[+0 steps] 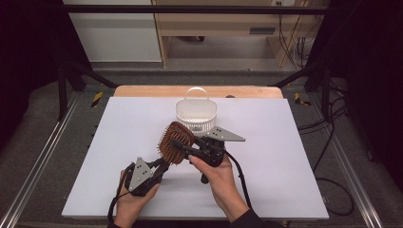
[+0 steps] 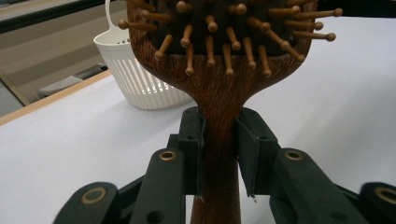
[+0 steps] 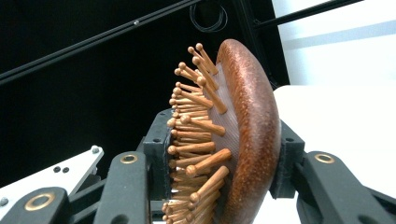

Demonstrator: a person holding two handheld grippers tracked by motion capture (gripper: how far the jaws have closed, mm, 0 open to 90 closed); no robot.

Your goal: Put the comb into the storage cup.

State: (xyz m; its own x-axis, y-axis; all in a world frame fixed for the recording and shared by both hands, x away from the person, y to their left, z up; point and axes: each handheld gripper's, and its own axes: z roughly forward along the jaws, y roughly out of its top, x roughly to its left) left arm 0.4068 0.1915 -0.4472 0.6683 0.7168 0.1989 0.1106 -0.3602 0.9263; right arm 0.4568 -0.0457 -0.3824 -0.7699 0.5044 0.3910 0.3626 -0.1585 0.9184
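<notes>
White basket (image 1: pixel 196 115) stood at the far middle of the table (image 1: pixel 285 156), oval, plastic, its wall cut in thin upright slots, a thin loop handle arched over it; what showed of its inside from the high view looked bare, though the near part of the floor was hidden behind its own wall and the brush. Wooden hairbrush (image 1: pixel 174 142) was held up off the sheet just near of the basket — dark reddish-brown grained wood, a rounded oval head, a dark cushion set with pale wooden pins ending in small knobs. Left gripper (image 1: pixel 159 167), at the near left, was clenched on the brush's handle; in the left gripper view both black pads pressed the narrow neck of the handle just below the head. Right gripper (image 1: pixel 183 145) reached across from the right with the head between its jaws — one pad against the smooth domed back (image 3: pixel 254 135), the other at the pin tips (image 3: pixel 187 154); it grasped the head front to back. Table cover was a plain pale matte sheet, with a wooden edge showing at the far side. The handle's end was cut off at the bottom of the left gripper view, and the brush's lower head at the bottom of the right gripper view.
</notes>
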